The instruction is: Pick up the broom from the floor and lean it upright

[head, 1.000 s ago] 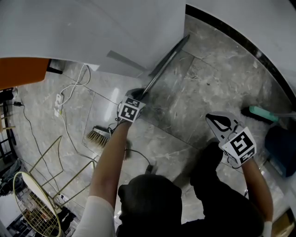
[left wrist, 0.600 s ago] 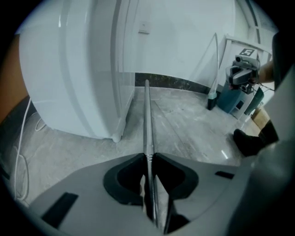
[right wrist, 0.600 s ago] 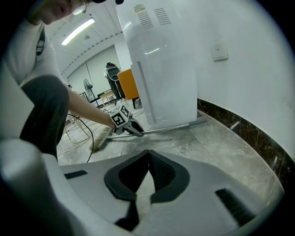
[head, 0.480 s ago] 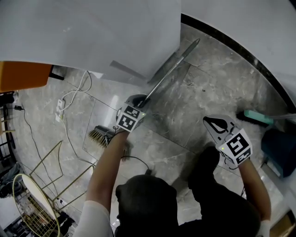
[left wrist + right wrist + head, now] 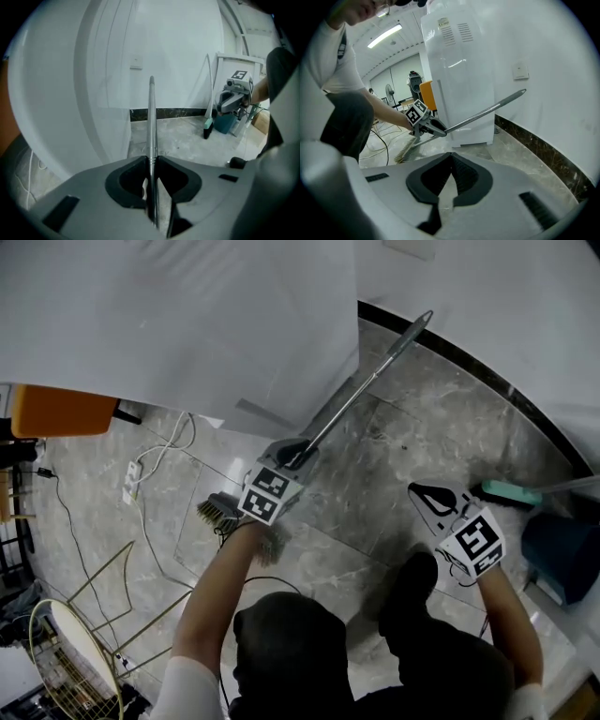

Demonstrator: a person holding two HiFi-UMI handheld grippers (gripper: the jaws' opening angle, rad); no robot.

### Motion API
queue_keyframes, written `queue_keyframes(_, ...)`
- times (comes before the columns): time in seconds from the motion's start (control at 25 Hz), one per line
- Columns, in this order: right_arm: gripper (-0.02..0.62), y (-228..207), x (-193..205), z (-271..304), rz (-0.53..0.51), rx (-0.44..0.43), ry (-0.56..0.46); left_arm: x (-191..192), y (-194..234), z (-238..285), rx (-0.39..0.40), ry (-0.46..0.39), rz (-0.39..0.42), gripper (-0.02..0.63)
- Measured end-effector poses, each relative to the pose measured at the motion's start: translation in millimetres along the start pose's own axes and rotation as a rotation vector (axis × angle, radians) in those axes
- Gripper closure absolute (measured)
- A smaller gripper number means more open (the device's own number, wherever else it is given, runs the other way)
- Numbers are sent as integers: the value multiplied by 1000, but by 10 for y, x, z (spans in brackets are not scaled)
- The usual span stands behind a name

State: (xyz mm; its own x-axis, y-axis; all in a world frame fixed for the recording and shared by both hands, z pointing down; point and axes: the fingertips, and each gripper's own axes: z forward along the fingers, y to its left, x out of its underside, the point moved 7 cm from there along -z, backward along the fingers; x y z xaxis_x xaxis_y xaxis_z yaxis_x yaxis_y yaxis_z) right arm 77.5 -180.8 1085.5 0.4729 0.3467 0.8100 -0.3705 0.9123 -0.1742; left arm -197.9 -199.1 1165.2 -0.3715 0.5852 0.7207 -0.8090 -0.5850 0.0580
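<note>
The left gripper (image 5: pixel 152 164) is pinching the broom handle (image 5: pixel 151 122) between its pads, its jaws having just been closing onto it. The grip is sitting low on the shaft, just above the bristle head (image 5: pixel 217 512). The right gripper (image 5: pixel 451 161) is hanging empty to the right with its jaws pressed together, well apart from that handle.

From the left grip the handle is slanting up and away toward the far wall (image 5: pixel 487 296), its tip reaching the dark skirting (image 5: pixel 469 357). The bristles are trailing low at the near left, by the marble floor (image 5: pixel 394 465).

The shaft is looking like thin, smooth metal: stiff and light, but likely slippery and prone to swivelling in a two-pad pinch, with the long end levering against it. A hold nearer mid-shaft, or the right gripper steadying it higher up, is probably going to serve better.
</note>
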Motion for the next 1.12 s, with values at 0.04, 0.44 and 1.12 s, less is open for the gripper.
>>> queue_keyframes(0.04, 595, -34, -17, -32, 3, 11, -9, -87, -25, -11, 0, -8, 8, 531)
queue_keyframes(0.44, 595, -237, -361, -490, 26, 106, -72, -961, -279, -167, 52, -91, 17, 531)
queue_keyframes(1.12, 594, -469, -1116, -1177, 15, 237, -170, -2399, -611, -259, 1, -317, -49, 532)
